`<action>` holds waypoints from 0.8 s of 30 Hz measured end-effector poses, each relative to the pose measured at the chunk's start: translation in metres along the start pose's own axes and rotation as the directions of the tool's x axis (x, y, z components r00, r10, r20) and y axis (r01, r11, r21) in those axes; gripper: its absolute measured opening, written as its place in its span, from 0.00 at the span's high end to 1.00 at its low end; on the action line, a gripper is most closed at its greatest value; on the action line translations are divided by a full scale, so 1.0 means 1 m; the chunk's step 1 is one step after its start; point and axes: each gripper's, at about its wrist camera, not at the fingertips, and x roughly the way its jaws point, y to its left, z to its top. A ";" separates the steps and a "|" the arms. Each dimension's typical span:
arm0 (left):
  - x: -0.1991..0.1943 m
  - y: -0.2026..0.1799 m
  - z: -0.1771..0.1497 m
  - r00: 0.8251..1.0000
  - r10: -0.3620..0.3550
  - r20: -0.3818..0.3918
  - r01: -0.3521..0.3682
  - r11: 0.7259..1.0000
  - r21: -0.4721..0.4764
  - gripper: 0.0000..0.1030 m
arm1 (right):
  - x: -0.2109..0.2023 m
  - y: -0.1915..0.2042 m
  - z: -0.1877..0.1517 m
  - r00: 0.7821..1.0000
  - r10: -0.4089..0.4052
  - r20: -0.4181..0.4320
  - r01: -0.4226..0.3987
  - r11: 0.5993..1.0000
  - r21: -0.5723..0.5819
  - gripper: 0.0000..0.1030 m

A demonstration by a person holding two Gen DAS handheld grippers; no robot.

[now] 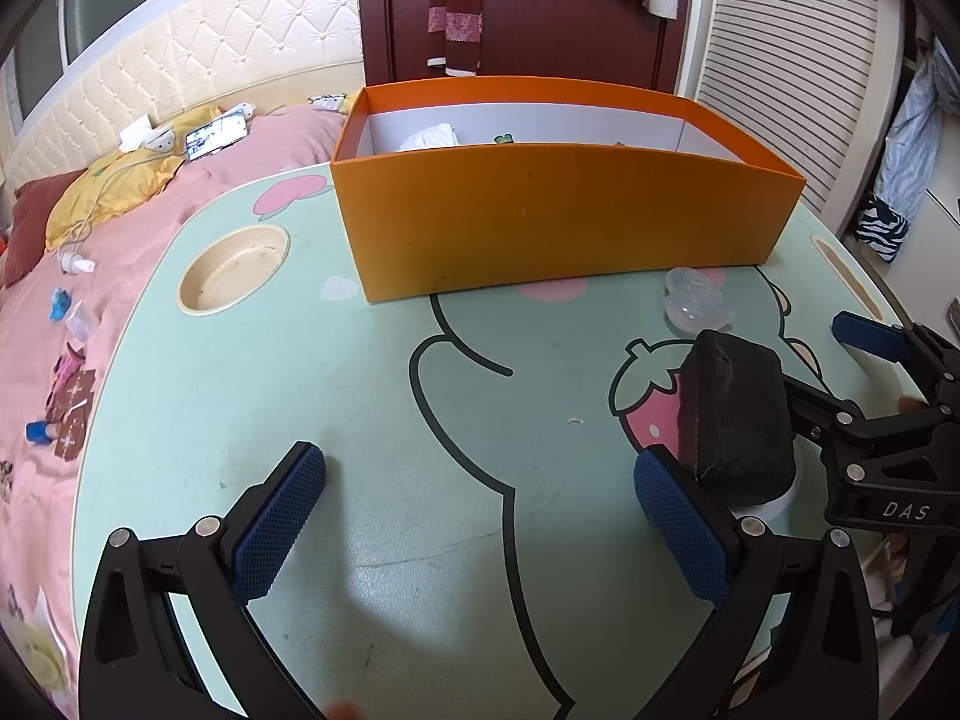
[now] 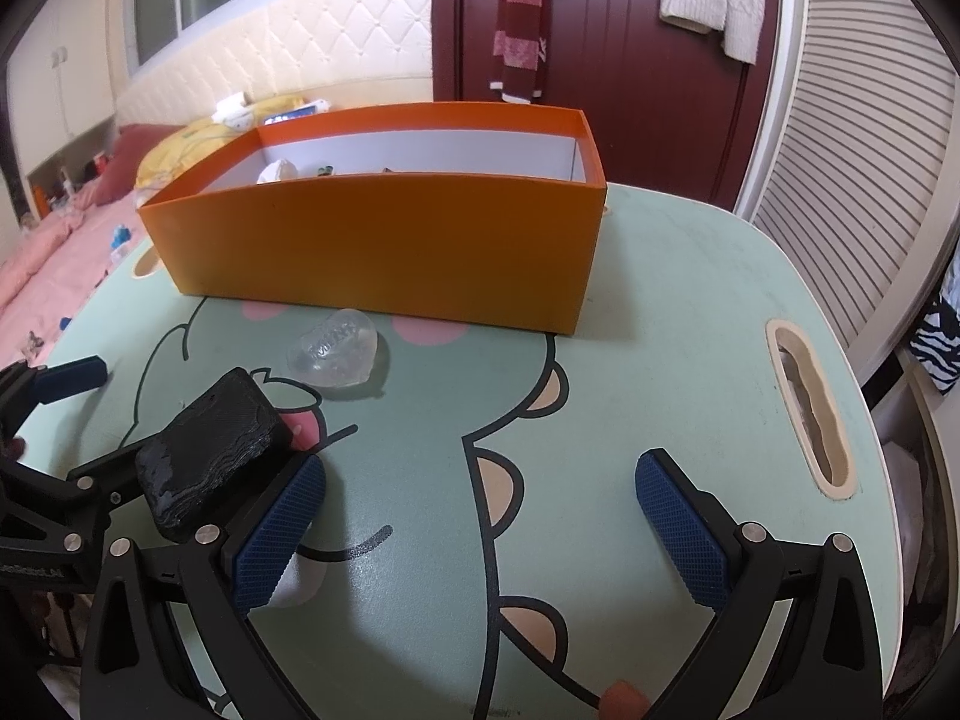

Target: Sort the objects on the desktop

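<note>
An orange box [image 1: 564, 210] [image 2: 384, 240] stands at the far side of the green cartoon table [image 1: 270, 396] [image 2: 678, 324], with a white crumpled item [image 1: 429, 137] and small bits inside. A clear plastic piece [image 1: 696, 300] [image 2: 336, 354] lies just in front of it. A black block [image 1: 735, 414] [image 2: 210, 456] rests on something white, wedged beside my left gripper's right finger and my right gripper's left finger. My left gripper [image 1: 480, 462] is open and holds nothing. So is my right gripper [image 2: 480, 468]. Each shows in the other's view.
A round cup recess [image 1: 234, 270] is sunk into the table's left part and a handle slot [image 2: 810, 408] into its right edge. A pink bed [image 1: 90, 324] with scattered small items lies left. A dark red door [image 2: 630, 60] stands behind the box.
</note>
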 end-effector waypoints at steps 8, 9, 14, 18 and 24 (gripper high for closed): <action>0.001 0.001 0.001 1.000 0.000 0.001 0.000 1.000 0.002 0.00 | 0.000 -0.003 0.006 1.000 0.001 -0.005 -0.001 1.000 -0.001 0.00; 0.001 0.001 0.001 1.000 -0.001 0.002 0.001 1.000 0.003 0.00 | 0.000 -0.003 0.006 1.000 0.001 -0.005 -0.001 1.000 -0.001 0.00; 0.001 0.001 0.001 1.000 -0.006 -0.002 0.006 1.000 0.007 0.00 | 0.000 -0.003 0.008 1.000 0.001 -0.010 -0.001 1.000 -0.001 0.00; 0.000 0.001 0.001 1.000 -0.015 -0.004 0.015 1.000 0.020 0.00 | 0.001 -0.003 0.010 1.000 0.003 -0.016 -0.003 1.000 -0.002 0.00; -0.002 0.000 0.002 0.999 -0.023 -0.031 0.024 0.999 0.030 0.00 | 0.002 -0.003 0.010 1.000 0.005 -0.013 -0.005 1.000 -0.003 0.00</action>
